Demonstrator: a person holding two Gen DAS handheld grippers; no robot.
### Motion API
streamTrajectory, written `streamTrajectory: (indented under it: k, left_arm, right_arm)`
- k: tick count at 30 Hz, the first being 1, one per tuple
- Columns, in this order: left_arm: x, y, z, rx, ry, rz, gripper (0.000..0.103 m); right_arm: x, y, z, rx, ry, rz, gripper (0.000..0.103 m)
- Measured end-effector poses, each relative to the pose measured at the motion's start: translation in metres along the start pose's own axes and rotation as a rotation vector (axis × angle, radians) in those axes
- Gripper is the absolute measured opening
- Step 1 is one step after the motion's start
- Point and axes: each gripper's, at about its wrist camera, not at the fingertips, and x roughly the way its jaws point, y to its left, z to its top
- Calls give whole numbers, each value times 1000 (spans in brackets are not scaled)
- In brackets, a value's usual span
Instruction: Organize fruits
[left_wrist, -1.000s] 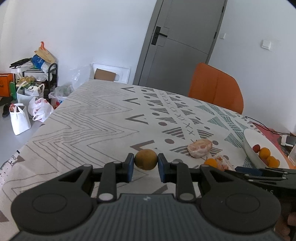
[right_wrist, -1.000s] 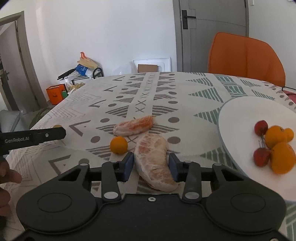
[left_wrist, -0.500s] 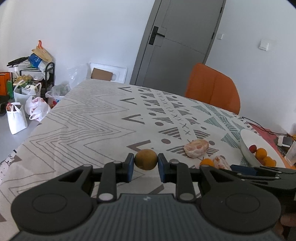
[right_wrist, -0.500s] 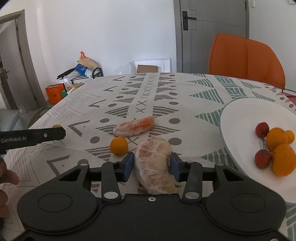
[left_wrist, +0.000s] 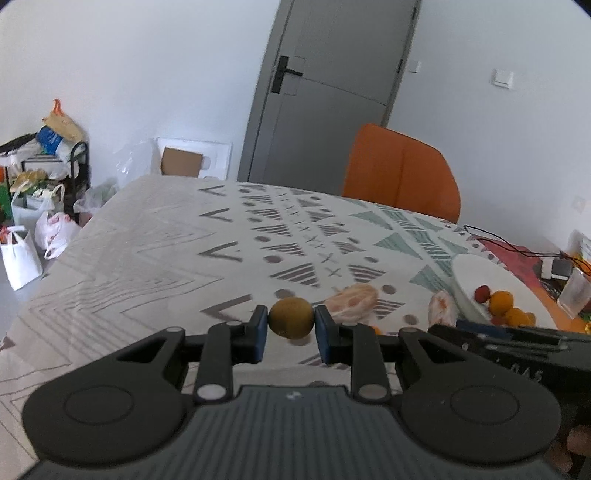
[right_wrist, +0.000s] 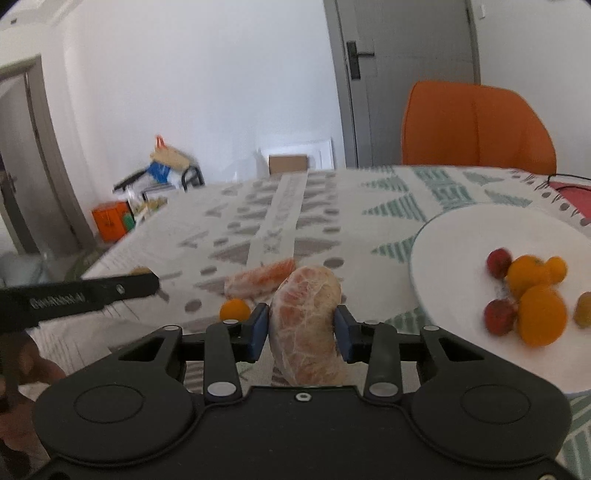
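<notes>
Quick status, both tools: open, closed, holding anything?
Left tool: closed on the small brown fruit.
Right tool: jaws have just been closing, now gripping the peeled citrus piece.

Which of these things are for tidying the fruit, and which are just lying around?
For the job: kiwi in left gripper; peeled segment in right gripper; small orange; other segment; white plate.

Lying about: orange chair; bags; cardboard box.

Both wrist views sit low over the tabletop (left_wrist: 155, 251), facing the grey door (left_wrist: 332, 96); both share the orange chair (right_wrist: 476, 125) and the white plate (right_wrist: 454, 243).
</notes>
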Motion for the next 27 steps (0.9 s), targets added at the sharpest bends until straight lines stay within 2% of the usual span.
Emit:
streamTrajectory:
  k: [1,2,4,10,11,12,16,17,19,21,26,27]
  left_arm:
    - [-1,-4,1,9,0,-1,26]
    - [-1,-8,1,16,0,-2,26]
    - [-3,-15,2,28,-3,-5,26]
    - [-6,-33,3,56,-11,-15,26]
    - [-6,-34,2,58,-11,-13,26]
    - [-6,-34,2,57,-10,-10,26]
    - [-6,-28,1,46,-7,1,26]
    - [-6,-26,0,43,-6,4,26]
    - [-5,-21,0,36,-3,8,26]
    - [-4,-15,0,23,-2,14,26]
    - [-3,0,-3,-4,2,29,26]
    - [-3,4,-3,-9,2,33,26]
  right_arm:
    - [-4,-1,1,4,-14,5,32]
    - [-9,-3,2,9,-27,9,15]
    - [-17,-10,5,25,-51,3,6]
    - [-16,-21,-1,52,-26,19,7]
    - [-16,-21,-2,54,-21,28,8]
    - [-16,-20,-4,56,-20,30,14]
    - [-12,-18,-5,46,-11,28,42]
    - [-10,-17,-5,46,-7,26,46]
    - [-6,-14,-6,46,3,20,64]
    - [-3,-10,-8,41,12,19,74]
    - [13,2,-17,-6,61,34,75]
    - [15,3,-19,-13,71,38,66]
